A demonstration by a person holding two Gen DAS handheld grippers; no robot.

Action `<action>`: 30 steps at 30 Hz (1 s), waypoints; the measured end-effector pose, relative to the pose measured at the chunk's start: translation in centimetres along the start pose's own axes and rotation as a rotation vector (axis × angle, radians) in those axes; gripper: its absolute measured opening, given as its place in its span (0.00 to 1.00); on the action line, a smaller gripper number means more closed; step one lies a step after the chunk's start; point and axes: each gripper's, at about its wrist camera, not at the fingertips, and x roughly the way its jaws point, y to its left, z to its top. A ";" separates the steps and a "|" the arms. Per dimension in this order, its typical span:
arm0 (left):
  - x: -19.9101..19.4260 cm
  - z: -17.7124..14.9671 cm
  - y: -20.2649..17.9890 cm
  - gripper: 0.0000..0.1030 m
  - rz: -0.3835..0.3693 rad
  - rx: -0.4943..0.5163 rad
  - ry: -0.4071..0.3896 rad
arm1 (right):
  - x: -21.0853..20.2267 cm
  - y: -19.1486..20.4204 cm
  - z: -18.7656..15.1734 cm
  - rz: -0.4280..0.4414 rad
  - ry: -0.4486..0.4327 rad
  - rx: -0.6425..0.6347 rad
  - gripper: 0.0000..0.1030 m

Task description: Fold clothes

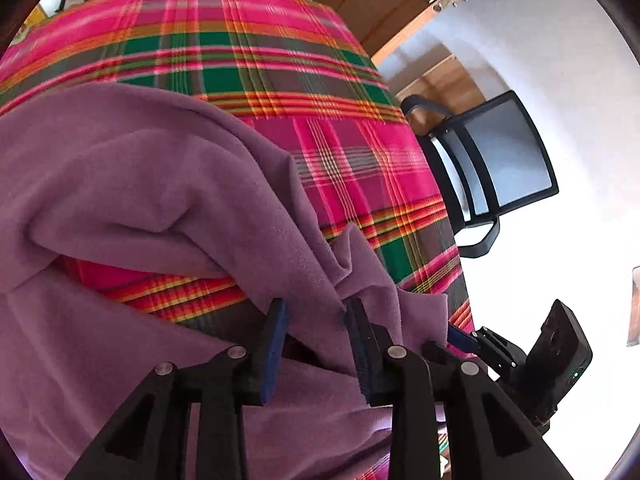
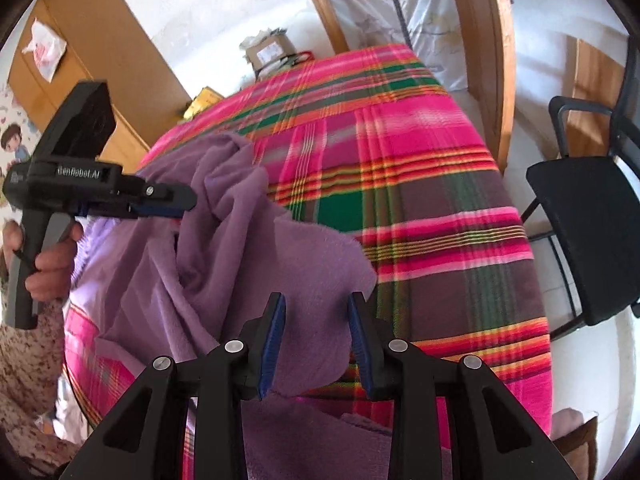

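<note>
Plaid-covered tabletop (image 2: 420,184), chair (image 2: 592,236) beyond its right edge. Purple fleece (image 2: 224,248): rumpled over your near-left part of the tabletop, one flap reaching toward your right. Right tool (image 2: 316,340): pads wide apart, that flap lying between them, not pinched. Left tool (image 1: 316,344): pads apart, fleece bunched between; whether it grips, you cannot tell.

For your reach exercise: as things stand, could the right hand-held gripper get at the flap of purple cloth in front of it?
Probably yes. The right hand-held gripper stands open with the purple cloth flap lying between its fingers, nothing in the way.
</note>
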 end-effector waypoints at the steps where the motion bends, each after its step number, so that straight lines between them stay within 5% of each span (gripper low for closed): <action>1: 0.1 0.1 0.2 0.29 -0.009 -0.014 -0.008 | 0.2 0.1 0.0 -0.008 0.005 -0.005 0.32; 4: 0.1 0.4 0.5 0.25 -0.021 -0.034 -0.020 | 0.3 0.3 0.4 0.005 -0.004 -0.006 0.32; 6: 0.2 0.7 0.5 0.18 -0.028 -0.037 -0.026 | 0.5 0.4 0.6 -0.009 -0.001 -0.013 0.16; 9: 0.2 1.0 0.4 0.10 -0.040 -0.040 -0.040 | 0.6 0.3 1.2 -0.021 -0.002 -0.026 0.08; 30: 0.3 7.0 0.1 0.05 -0.115 -0.071 -0.161 | -2.2 -5.8 10.2 -0.285 -0.229 0.048 0.07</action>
